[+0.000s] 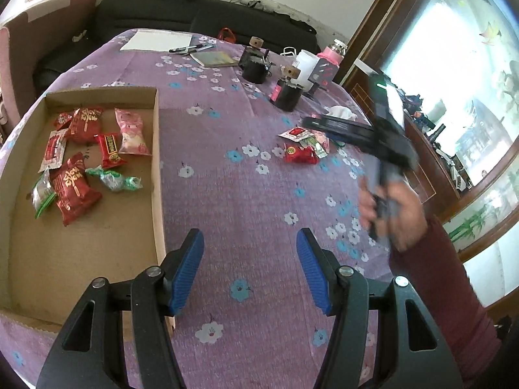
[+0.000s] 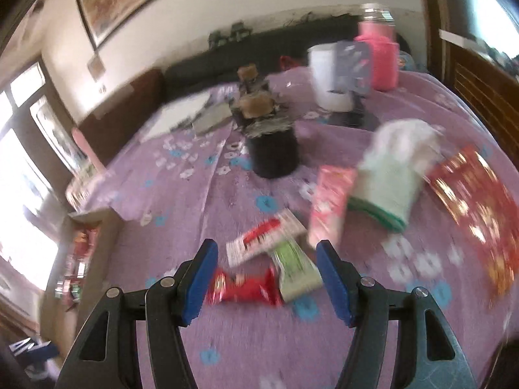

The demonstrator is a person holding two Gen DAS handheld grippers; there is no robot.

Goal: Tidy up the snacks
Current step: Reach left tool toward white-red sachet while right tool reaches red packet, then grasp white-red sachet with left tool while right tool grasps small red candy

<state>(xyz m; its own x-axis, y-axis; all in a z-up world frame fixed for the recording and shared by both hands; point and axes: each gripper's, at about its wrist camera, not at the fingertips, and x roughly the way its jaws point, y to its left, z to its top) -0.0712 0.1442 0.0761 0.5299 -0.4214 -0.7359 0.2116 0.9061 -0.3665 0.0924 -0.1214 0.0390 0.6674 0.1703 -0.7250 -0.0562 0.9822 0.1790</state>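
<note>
The snacks are small sealed packets in two groups on a purple flowered tablecloth (image 1: 246,168). The loose group lies to the right on the cloth: a red packet (image 2: 245,288) with crimped ends and yellow print, a green-and-white packet (image 2: 295,269) touching its right end, and a white packet with a red band (image 2: 259,240) just beyond them. A pink packet (image 2: 329,204) stands a little farther off; all are blurred in the right wrist view.

The second group sits in a shallow cardboard box (image 1: 157,149) at the left of the table: several red packets (image 1: 76,191), a pale pink one (image 1: 131,133) and a green-and-white one (image 1: 113,180), lying in its far half.

The right gripper (image 2: 267,278) hangs above the loose group with its blue pads apart, the red packet showing between them, apparently ungripped. The left gripper (image 1: 249,269) is over bare cloth just right of the box wall, jaws apart and empty.

Farther back stand a black pot (image 2: 274,155), a white cup (image 2: 329,77) and a pink bottle (image 2: 379,55).
</note>
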